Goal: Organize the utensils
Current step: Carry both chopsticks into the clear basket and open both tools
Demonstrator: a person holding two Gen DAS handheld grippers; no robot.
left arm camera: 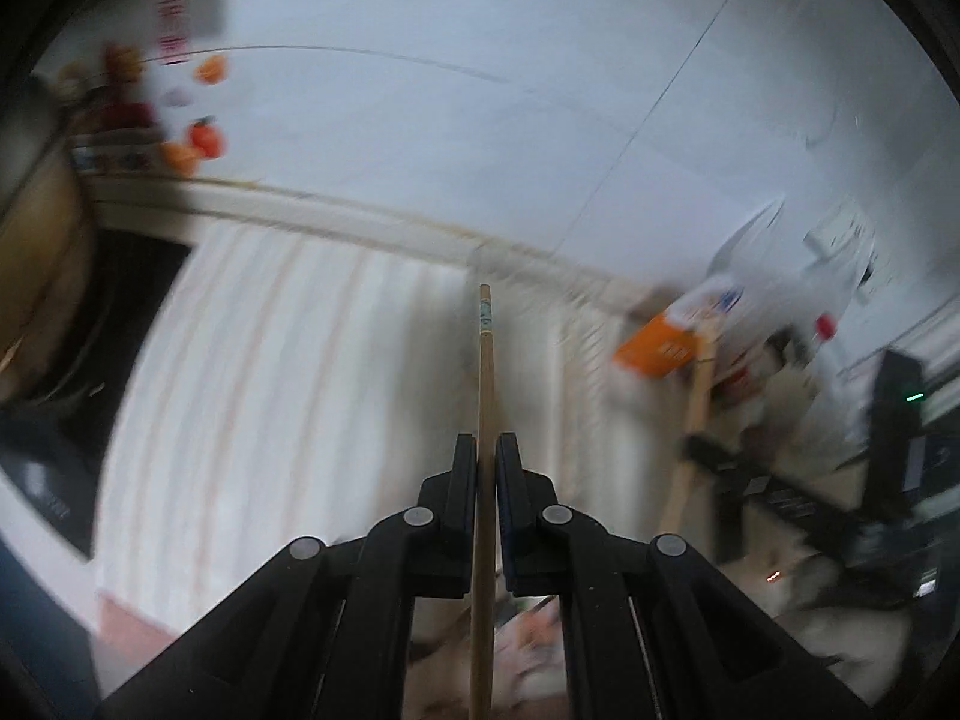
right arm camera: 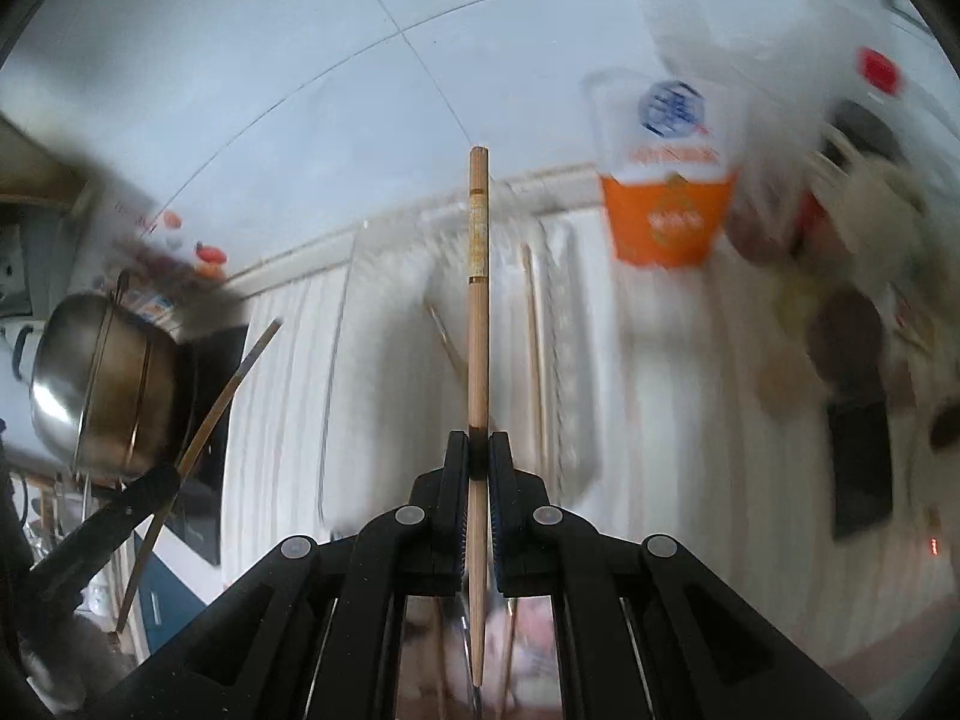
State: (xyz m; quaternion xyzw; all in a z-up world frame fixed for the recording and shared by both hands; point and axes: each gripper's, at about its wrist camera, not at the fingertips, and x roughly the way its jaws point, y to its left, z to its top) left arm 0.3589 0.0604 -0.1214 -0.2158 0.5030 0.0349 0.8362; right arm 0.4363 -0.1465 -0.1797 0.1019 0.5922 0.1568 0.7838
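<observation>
Both grippers are mid-carry, left gripper [left arm camera: 487,450] and right gripper [right arm camera: 478,447] jaws each clamped on a chopstick [left arm camera: 485,372] [right arm camera: 478,276], centre frame, neither stowed yet.

the left gripper [left arm camera: 486,450] is matte black plastic: two flat, narrow fingers on angular linkage arms, each arm carrying round grey pivot pins. the right gripper [right arm camera: 478,447] is built the same, with ribbed blue pads [right arm camera: 493,534] lining the inner finger faces.
</observation>
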